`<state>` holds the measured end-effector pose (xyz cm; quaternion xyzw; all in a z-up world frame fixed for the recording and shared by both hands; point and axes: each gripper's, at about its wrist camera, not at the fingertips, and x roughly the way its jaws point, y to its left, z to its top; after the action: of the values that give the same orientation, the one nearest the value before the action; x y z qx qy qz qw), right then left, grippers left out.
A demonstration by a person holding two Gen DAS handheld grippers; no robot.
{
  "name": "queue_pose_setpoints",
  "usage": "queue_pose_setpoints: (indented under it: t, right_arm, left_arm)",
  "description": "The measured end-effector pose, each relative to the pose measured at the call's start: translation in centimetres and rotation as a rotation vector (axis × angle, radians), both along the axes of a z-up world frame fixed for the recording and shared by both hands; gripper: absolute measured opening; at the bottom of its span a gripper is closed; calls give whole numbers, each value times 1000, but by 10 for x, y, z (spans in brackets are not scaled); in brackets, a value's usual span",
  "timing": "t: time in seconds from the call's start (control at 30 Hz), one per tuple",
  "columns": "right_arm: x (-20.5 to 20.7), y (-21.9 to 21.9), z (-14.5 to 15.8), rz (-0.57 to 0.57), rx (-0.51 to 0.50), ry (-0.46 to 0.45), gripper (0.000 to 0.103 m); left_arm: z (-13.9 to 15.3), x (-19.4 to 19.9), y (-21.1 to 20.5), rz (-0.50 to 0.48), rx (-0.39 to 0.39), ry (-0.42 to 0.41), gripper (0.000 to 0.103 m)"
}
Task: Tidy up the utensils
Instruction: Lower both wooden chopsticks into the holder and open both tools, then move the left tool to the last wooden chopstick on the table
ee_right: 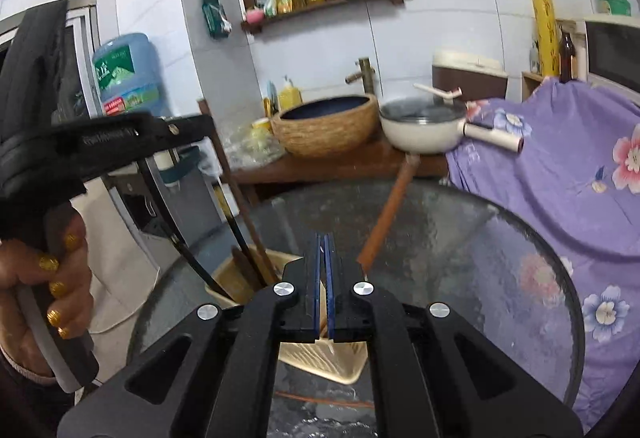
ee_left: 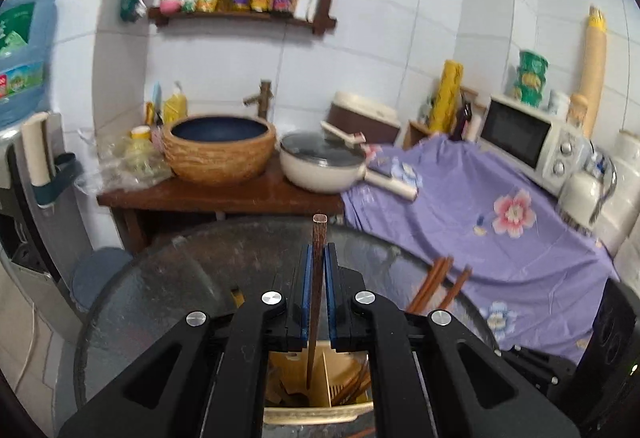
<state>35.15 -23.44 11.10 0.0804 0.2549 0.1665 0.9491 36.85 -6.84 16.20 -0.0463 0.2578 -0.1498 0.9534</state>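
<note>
My left gripper (ee_left: 319, 250) is shut on a dark brown chopstick (ee_left: 318, 238) that stands upright between the blue pads. Its lower end dips into the left compartment of a beige utensil holder (ee_left: 312, 416), and several chopsticks rest in the right compartment. Loose reddish chopsticks (ee_left: 434, 284) lie on the round glass table (ee_left: 180, 278). My right gripper (ee_right: 323, 238) is shut, with nothing seen between its pads, just above the holder (ee_right: 232, 278). A reddish chopstick (ee_right: 390, 209) leans beside its right finger, its lower end hidden. A hand (ee_right: 52, 278) holds the left gripper at the left.
A purple floral cloth (ee_left: 500, 238) covers the counter to the right, with a microwave (ee_left: 528, 137) and a kettle (ee_left: 580, 197) on it. Behind the table a wooden stand holds a woven basin (ee_left: 220, 149) and a lidded pan (ee_left: 320, 161). A water dispenser (ee_left: 24, 49) stands at left.
</note>
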Motion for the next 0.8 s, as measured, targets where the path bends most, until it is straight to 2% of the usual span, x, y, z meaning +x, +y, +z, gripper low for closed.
queue_pose_setpoints:
  t: [0.1, 0.13, 0.17, 0.2, 0.23, 0.27, 0.33, 0.37, 0.4, 0.57, 0.67, 0.8]
  right_arm:
    - [-4, -2, -9, -8, -9, -5, 3]
    - [-6, -2, -12, -10, -13, -5, 3]
    - [-6, -2, -14, -13, -15, -4, 3]
    - [-7, -3, -17, -16, -16, -2, 3]
    - [-9, -5, -20, -22, -16, 0, 4]
    - [-11, -7, -23, -28, -16, 1, 9]
    - [-17, -14, -27, -52, -11, -12, 31]
    - [-20, -17, -28, -65, -9, -21, 50]
    - [-24, -21, -30, -80, -9, -32, 55]
    - [-39, -34, -44, -95, -7, -26, 58]
    - [-46, -39, -56, -100, -16, -12, 58]
    - [-51, -47, -77, -118, -31, 44, 58]
  left_arm:
    - [-22, 2, -7, -26, 51, 27, 7]
    - [-27, 1, -9, -37, 59, 33, 10]
    - [-33, 0, -12, -49, 70, 41, 24]
    - [-37, -2, -14, -52, 80, 42, 44]
    - [-40, -3, -14, -51, 83, 38, 51]
    - [-43, -7, -13, -46, 84, 24, 58]
    - [-44, -15, -12, -46, 84, 12, 59]
    - [-45, -19, -10, -57, 76, 8, 61]
    - [-45, -23, -9, -64, 68, 4, 62]
    - [-50, -57, 5, -47, 69, -68, 72]
    - [-61, -71, 15, -49, 45, -55, 73]
    - [-86, -91, 14, -45, 100, -50, 73]
